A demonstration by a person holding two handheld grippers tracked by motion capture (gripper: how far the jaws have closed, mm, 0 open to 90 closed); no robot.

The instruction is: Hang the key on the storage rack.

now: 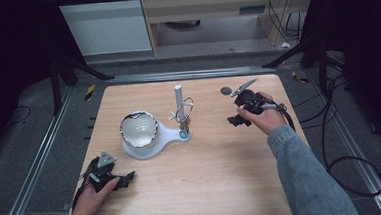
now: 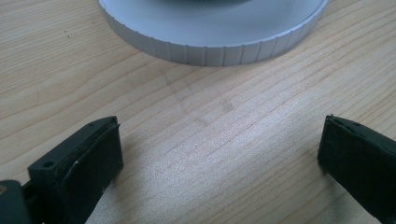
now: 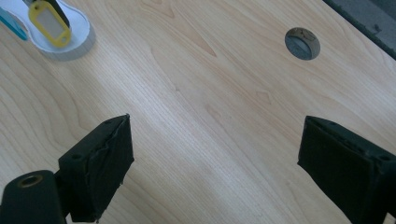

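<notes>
Pale wood grain covers the table (image 1: 208, 181) in front of you, seen from the high view. At its near left corner your left hand (image 1: 91, 193) holds the left gripper (image 1: 125, 180), which lies low on the wood and aims right, toward the middle of the table. In the left gripper view its two black jaws stand wide apart with bare wood between them, holding nothing, and the ribbed rim of the white stand (image 2: 210, 49) is just ahead of them.

Moving right, that white stand (image 1: 167, 136) sits near the table's middle. Its round end carries a shiny bowl-shaped dish (image 1: 138, 129). Its narrower end has an upright white post (image 1: 178, 100) with a metal ring (image 1: 184, 109) hanging on it, and small tags dangle below the ring. In the right gripper view, a yellow tag (image 3: 49, 23) rests on the narrow end of the stand, at the top left of that view.

Further right, a round grey hole (image 1: 226, 91) marks the tabletop near the far edge. Your right hand (image 1: 261, 115), in a blue-grey sleeve (image 1: 308, 175), holds the right gripper (image 1: 235, 120) just above the wood, well apart from the stand and aimed left toward it. In the right gripper view its jaws are also spread wide with nothing between them, over bare wood.
</notes>
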